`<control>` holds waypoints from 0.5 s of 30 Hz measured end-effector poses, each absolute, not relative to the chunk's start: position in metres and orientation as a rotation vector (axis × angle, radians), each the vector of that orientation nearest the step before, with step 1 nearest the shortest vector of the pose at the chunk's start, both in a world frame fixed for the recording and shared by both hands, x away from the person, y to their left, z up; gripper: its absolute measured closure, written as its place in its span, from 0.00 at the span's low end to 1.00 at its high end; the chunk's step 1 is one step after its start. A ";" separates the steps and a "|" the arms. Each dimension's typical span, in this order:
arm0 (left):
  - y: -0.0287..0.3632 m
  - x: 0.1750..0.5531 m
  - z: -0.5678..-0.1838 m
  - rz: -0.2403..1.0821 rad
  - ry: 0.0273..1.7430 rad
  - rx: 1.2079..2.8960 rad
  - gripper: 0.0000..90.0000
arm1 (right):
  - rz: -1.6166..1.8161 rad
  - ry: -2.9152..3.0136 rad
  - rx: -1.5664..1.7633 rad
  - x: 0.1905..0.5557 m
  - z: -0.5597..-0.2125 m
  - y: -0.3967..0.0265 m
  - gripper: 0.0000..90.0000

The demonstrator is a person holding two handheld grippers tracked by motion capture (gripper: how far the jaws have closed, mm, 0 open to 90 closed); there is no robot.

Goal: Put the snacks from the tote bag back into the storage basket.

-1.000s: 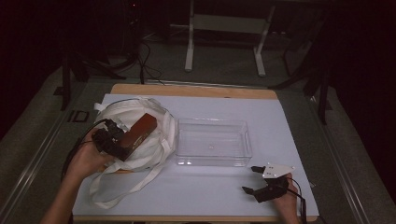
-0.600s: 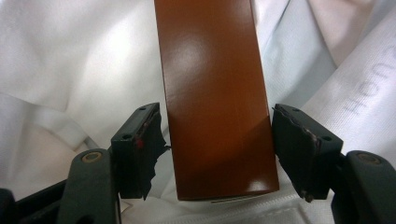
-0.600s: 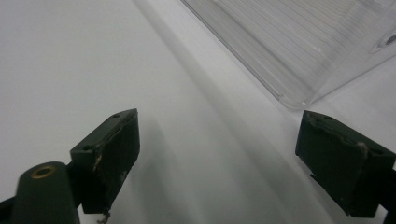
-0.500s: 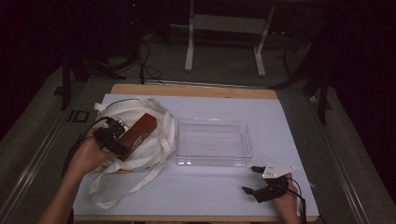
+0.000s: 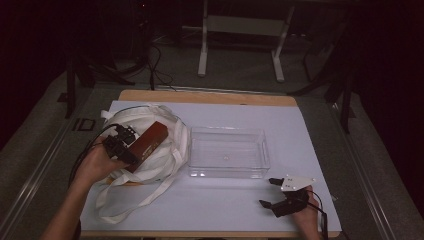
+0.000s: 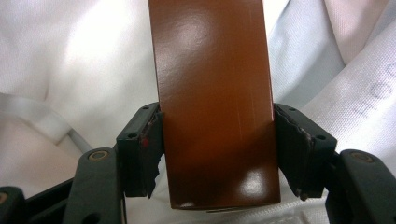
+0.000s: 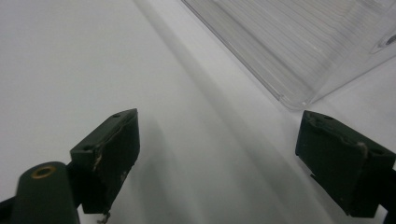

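Left gripper point(image 6: 217, 154) jaws have just been closing onto the brown box point(image 6: 215, 102) on the white bag point(image 5: 165, 150), lift into the clear tray point(image 5: 227, 172) pending, right gripper point(image 7: 233, 154) idling open.

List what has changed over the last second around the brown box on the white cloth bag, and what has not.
The left gripper has just been closing its jaws around the glossy brown rectangular box; its pads now sit against the box's sides. The box lies where it did on the white cloth bag. The right gripper rests open on the white table cover, and the clear plastic tray is unmoved.
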State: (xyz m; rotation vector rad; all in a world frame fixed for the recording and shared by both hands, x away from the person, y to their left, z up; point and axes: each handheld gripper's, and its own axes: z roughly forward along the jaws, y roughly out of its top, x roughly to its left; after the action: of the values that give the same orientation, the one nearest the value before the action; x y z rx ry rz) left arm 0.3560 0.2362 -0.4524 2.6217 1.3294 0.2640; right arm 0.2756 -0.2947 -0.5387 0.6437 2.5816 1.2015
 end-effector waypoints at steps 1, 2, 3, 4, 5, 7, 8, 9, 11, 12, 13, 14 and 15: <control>0.236 0.356 -0.453 0.260 1.336 2.622 0.42 | 1.202 2.581 0.643 0.276 -0.539 -0.295 0.15; 0.236 0.357 -0.453 0.251 1.342 2.631 0.42 | 1.203 2.581 0.644 0.276 -0.539 -0.295 0.15; 0.235 0.358 -0.454 0.246 1.345 2.637 0.42 | 1.203 2.581 0.644 0.276 -0.539 -0.295 0.15; 0.235 0.359 -0.455 0.242 1.347 2.644 0.41 | 1.202 2.582 0.644 0.276 -0.539 -0.295 0.15; 0.235 0.359 -0.455 0.242 1.347 2.644 0.41 | 1.202 2.582 0.644 0.276 -0.539 -0.295 0.15; 0.234 0.360 -0.457 0.240 1.349 2.654 0.41 | 1.202 2.582 0.643 0.276 -0.539 -0.295 0.15; 0.234 0.360 -0.457 0.236 1.351 2.658 0.41 | 1.202 2.582 0.643 0.276 -0.539 -0.295 0.15; 0.234 0.360 -0.458 0.233 1.352 2.659 0.41 | 1.202 2.582 0.642 0.276 -0.539 -0.295 0.15; 0.234 0.361 -0.459 0.222 1.352 2.665 0.41 | 1.202 2.582 0.643 0.276 -0.539 -0.295 0.15; 0.234 0.362 -0.460 0.216 1.352 2.670 0.41 | 1.202 2.582 0.643 0.276 -0.539 -0.295 0.15; 0.234 0.362 -0.461 0.207 1.357 2.675 0.41 | 1.202 2.582 0.642 0.276 -0.539 -0.295 0.15; 0.234 0.363 -0.462 0.201 1.360 2.675 0.41 | 1.202 2.582 0.642 0.276 -0.539 -0.295 0.15; 0.234 0.363 -0.463 0.198 1.363 2.678 0.41 | 1.201 2.583 0.643 0.276 -0.539 -0.295 0.15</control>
State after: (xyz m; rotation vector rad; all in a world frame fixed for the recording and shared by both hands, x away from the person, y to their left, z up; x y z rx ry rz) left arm 0.3630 0.2335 -0.4635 2.6775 1.3627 0.1982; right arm 0.2756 -0.2946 -0.5387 0.6433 2.5832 1.2012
